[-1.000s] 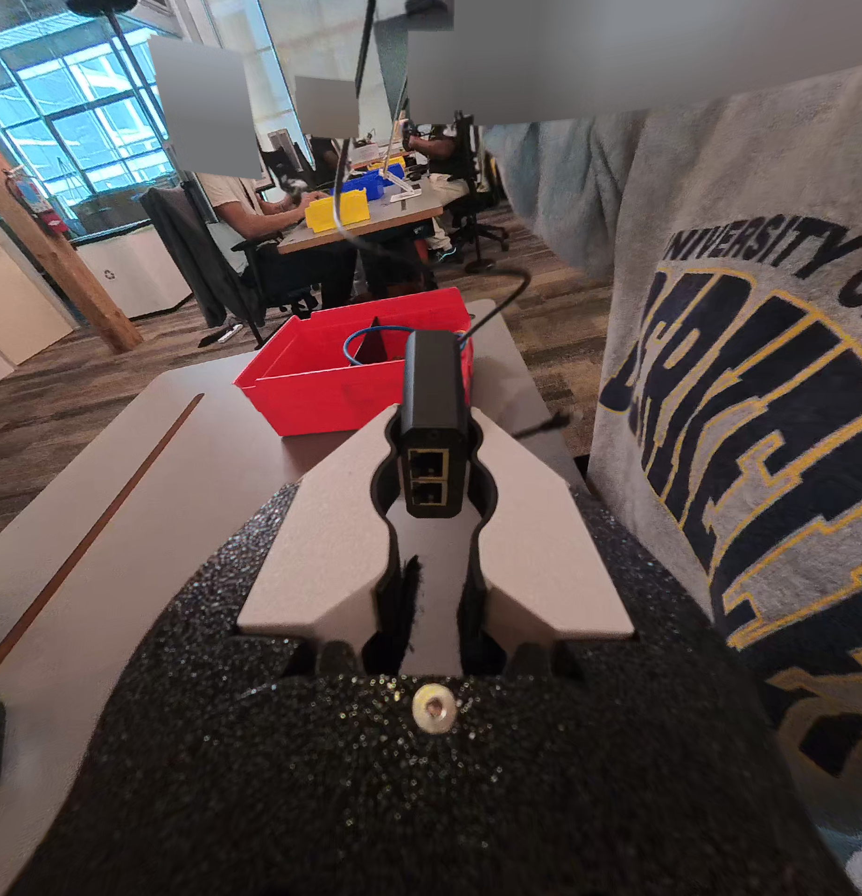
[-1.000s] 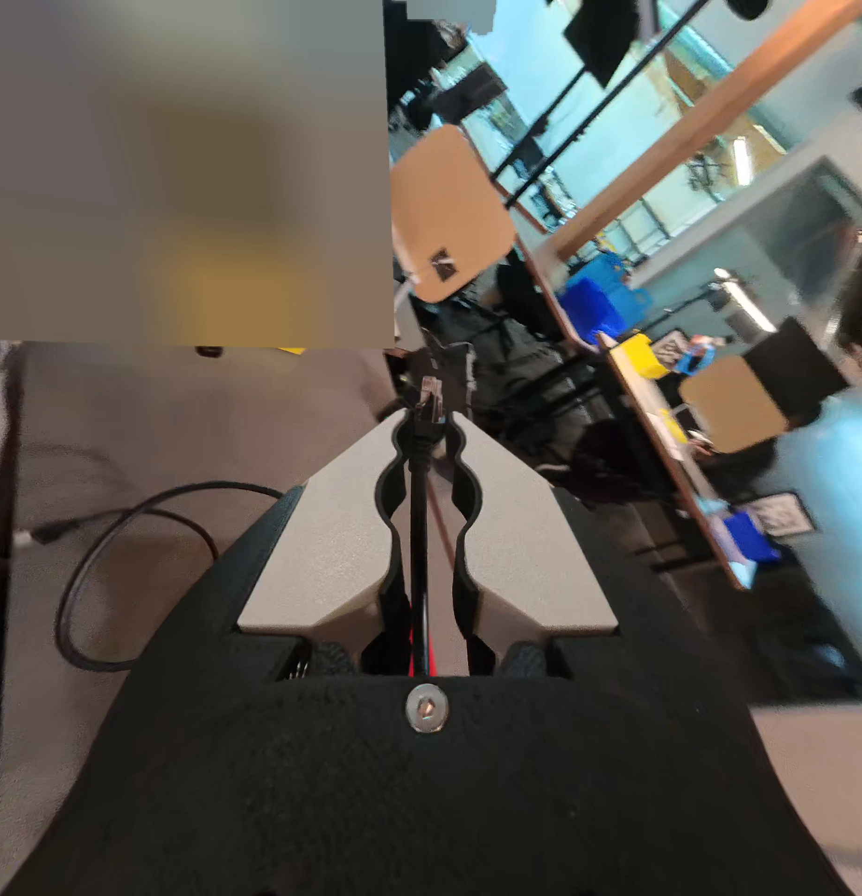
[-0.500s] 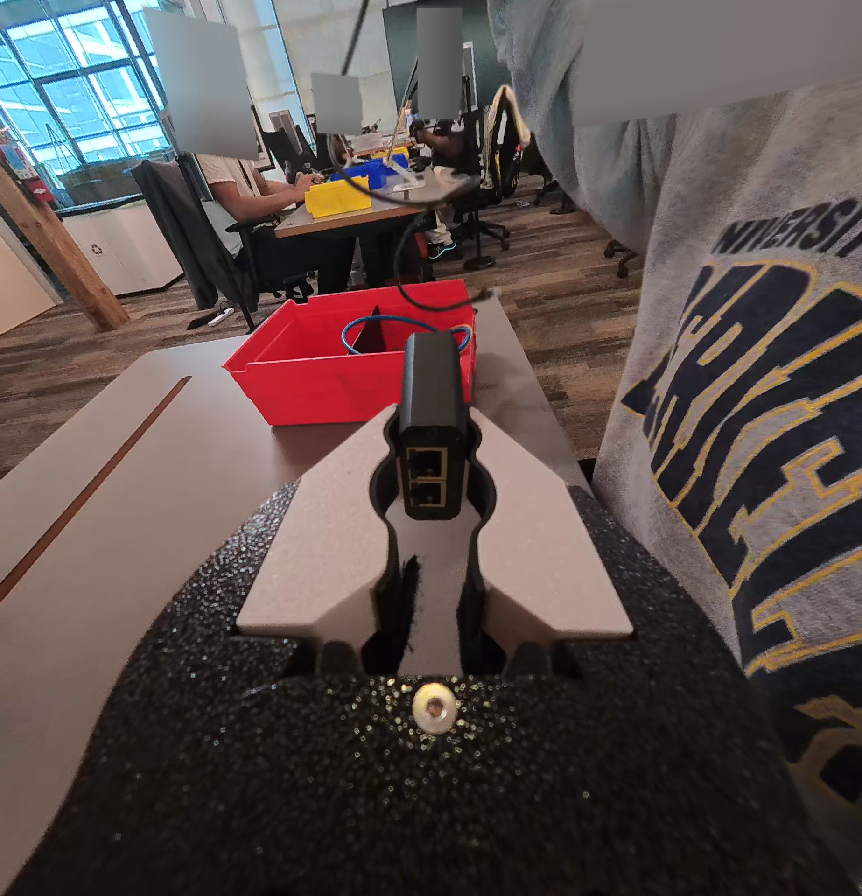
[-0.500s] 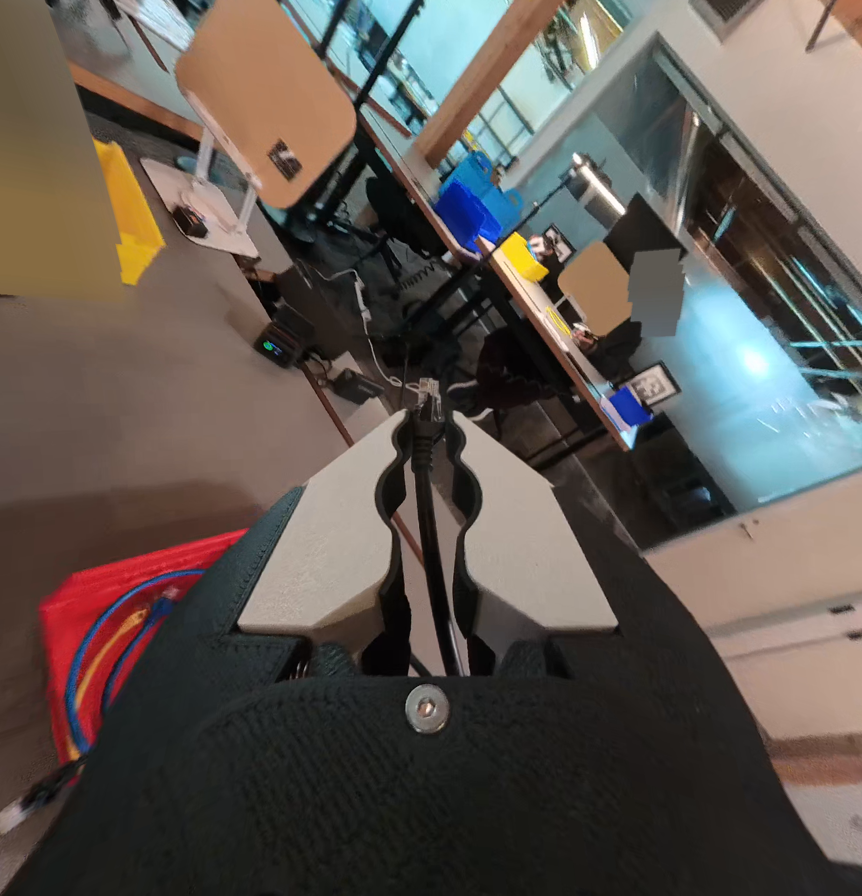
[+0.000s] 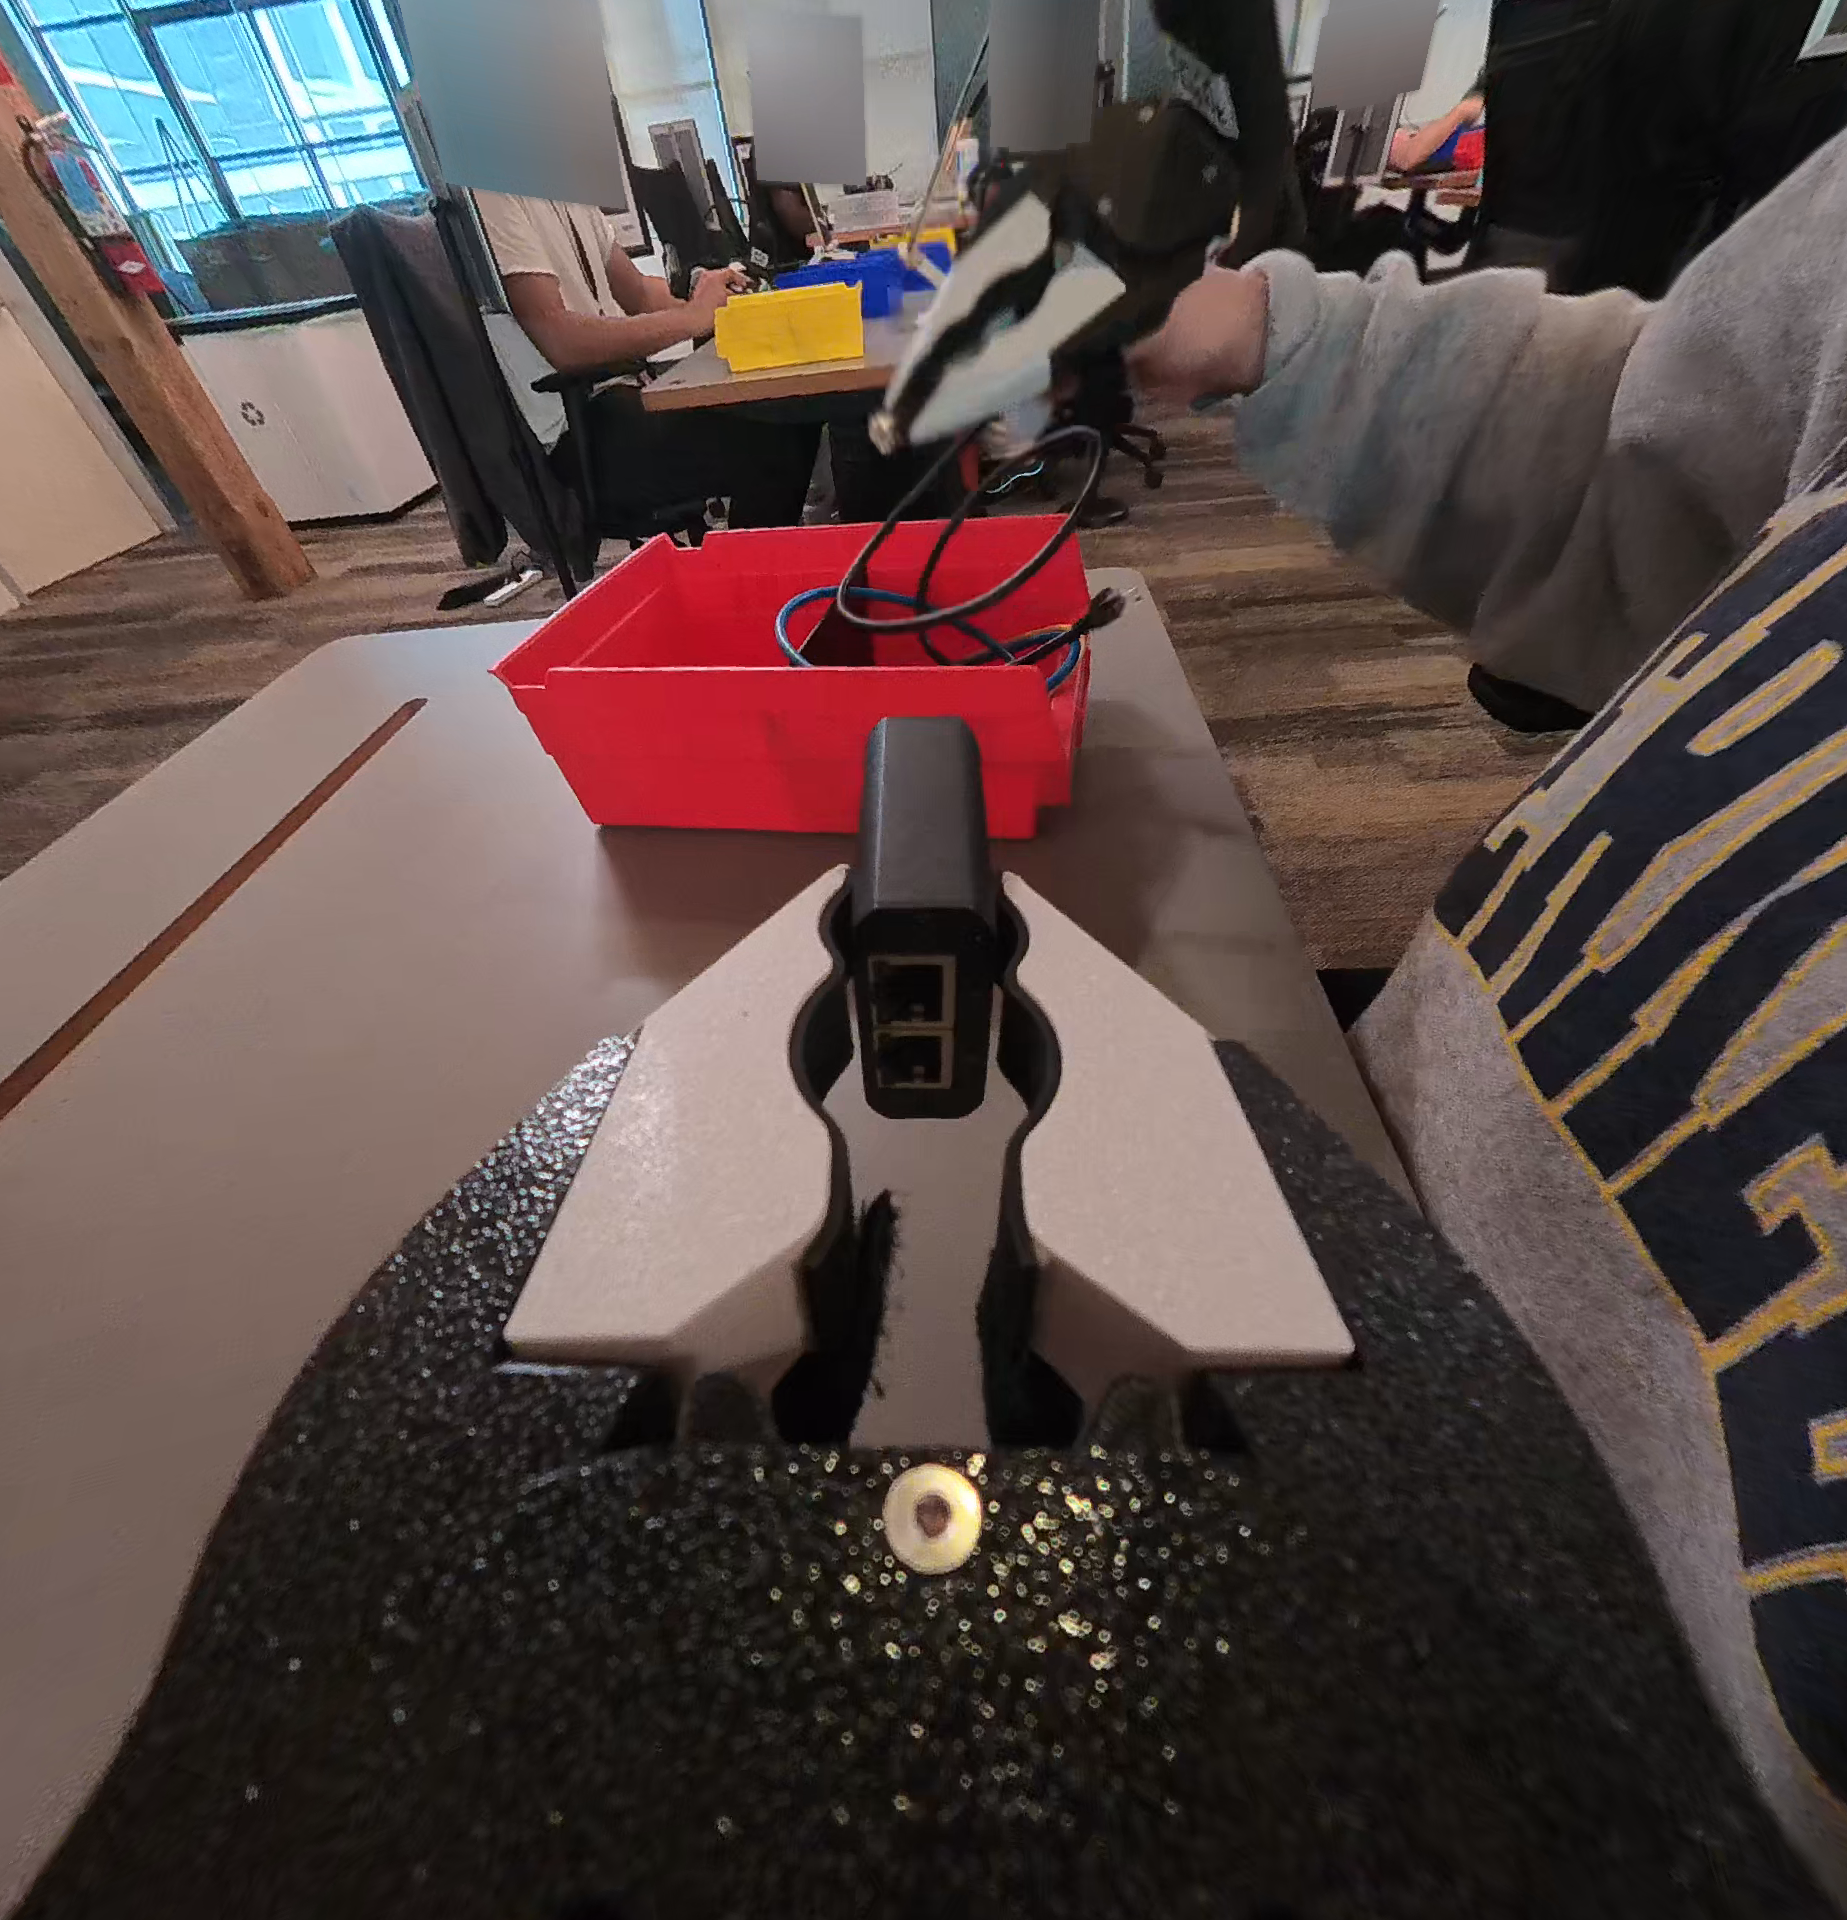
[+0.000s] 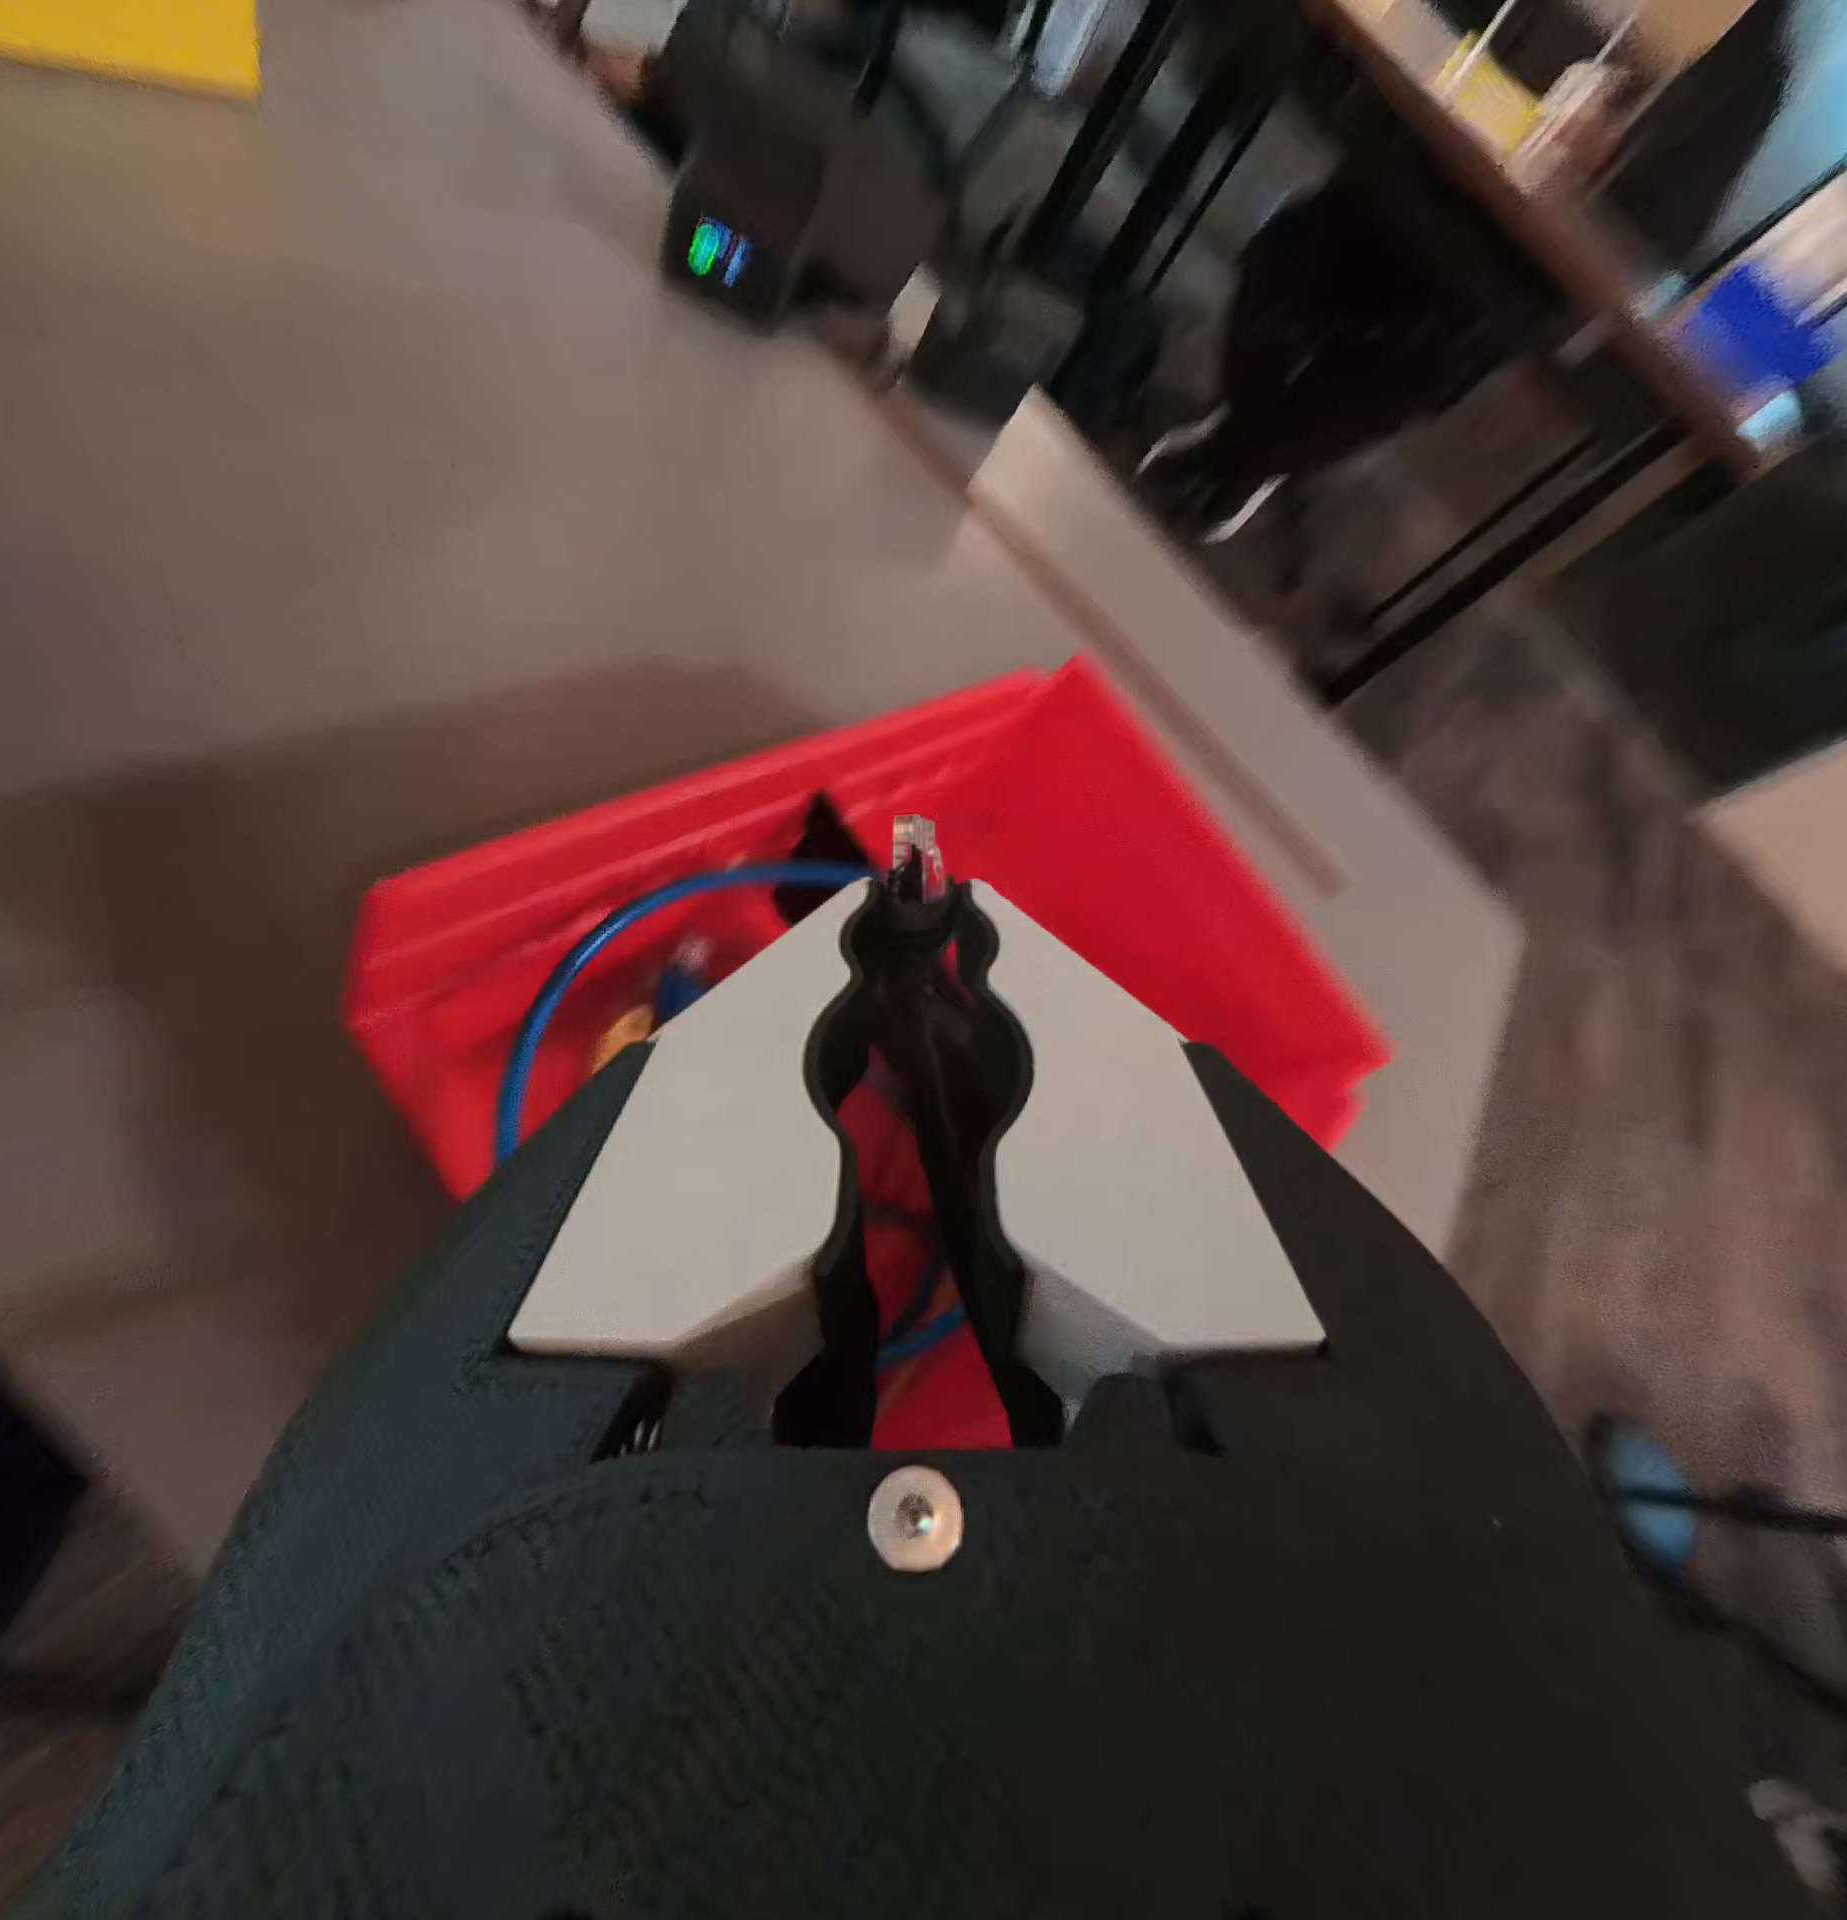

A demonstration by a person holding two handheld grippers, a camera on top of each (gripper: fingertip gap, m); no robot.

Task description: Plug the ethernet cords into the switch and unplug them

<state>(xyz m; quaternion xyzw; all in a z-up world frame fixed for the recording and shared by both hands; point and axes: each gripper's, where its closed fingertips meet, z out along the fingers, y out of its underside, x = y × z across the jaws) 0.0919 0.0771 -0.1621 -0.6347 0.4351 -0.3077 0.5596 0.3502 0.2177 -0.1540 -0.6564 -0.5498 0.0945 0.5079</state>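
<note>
A small black switch (image 5: 924,935), two stacked ports facing the camera, is clamped between the jaws of the left gripper (image 5: 924,997) above the brown counter (image 5: 327,987). A black ethernet cord (image 6: 914,997) with a clear plug is pinched in the right gripper (image 6: 917,904), which is held above a red bin (image 5: 753,727) containing a blue cable (image 6: 586,956).

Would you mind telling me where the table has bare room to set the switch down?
The table is bare left of the left gripper, across to the dark seam, and in the strip between the switch and the red bin. It is crowded in the bin, where the black cord from the right gripper loops over a blue cord.
</note>
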